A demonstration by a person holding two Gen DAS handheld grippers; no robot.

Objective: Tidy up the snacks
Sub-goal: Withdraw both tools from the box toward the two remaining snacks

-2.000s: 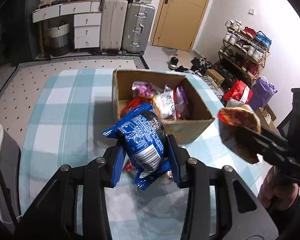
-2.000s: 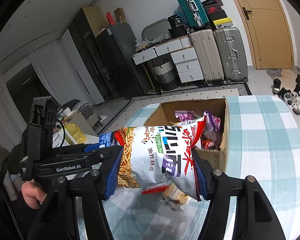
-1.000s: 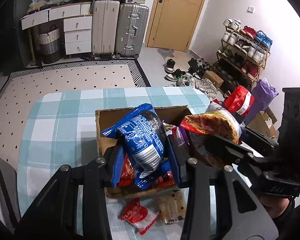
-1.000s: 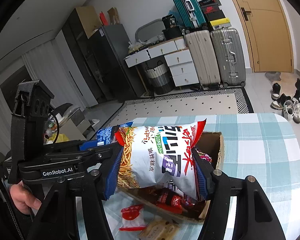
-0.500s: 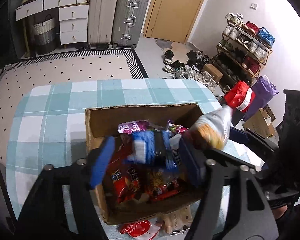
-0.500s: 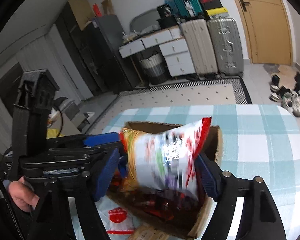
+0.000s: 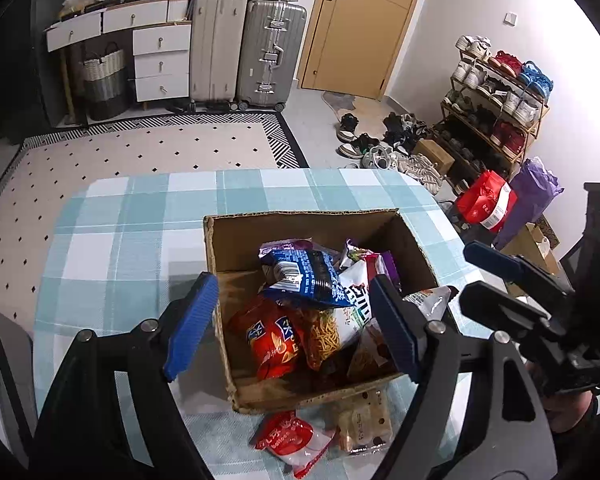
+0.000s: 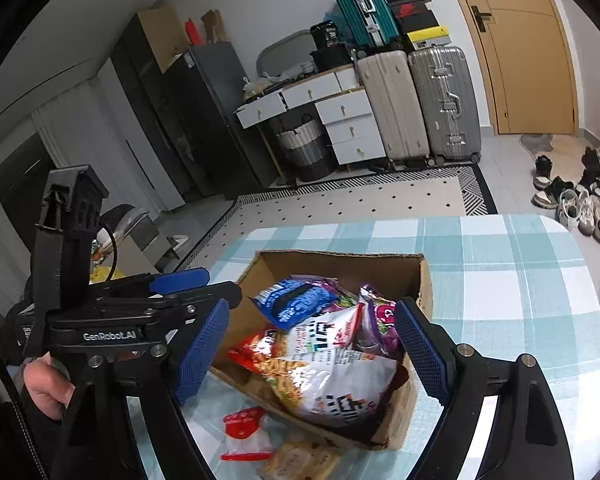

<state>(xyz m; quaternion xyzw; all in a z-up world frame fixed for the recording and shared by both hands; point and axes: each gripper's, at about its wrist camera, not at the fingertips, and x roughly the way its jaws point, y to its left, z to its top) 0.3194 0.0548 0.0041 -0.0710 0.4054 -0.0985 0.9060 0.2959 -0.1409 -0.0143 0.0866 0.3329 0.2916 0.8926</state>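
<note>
An open cardboard box stands on the checked table and holds several snack bags. The blue bag lies loose on top of them, beside the white noodle bag. My left gripper hovers over the box's near half, its jaws opening, with no pad touching a bag. My right gripper hangs over the box from the other side, jaws also opening above the noodle bag and blue bag. Each gripper shows in the other's view: right gripper, left gripper.
A red-and-white packet and a biscuit pack lie on the teal checked cloth in front of the box. A hand grips the left tool. Suitcases, drawers and a shoe rack stand beyond the table.
Both grippers let go: the blue bag left the left jaws and the noodle bag left the right jaws, and both now lie in the box. Both sets of jaws have spread wide.
</note>
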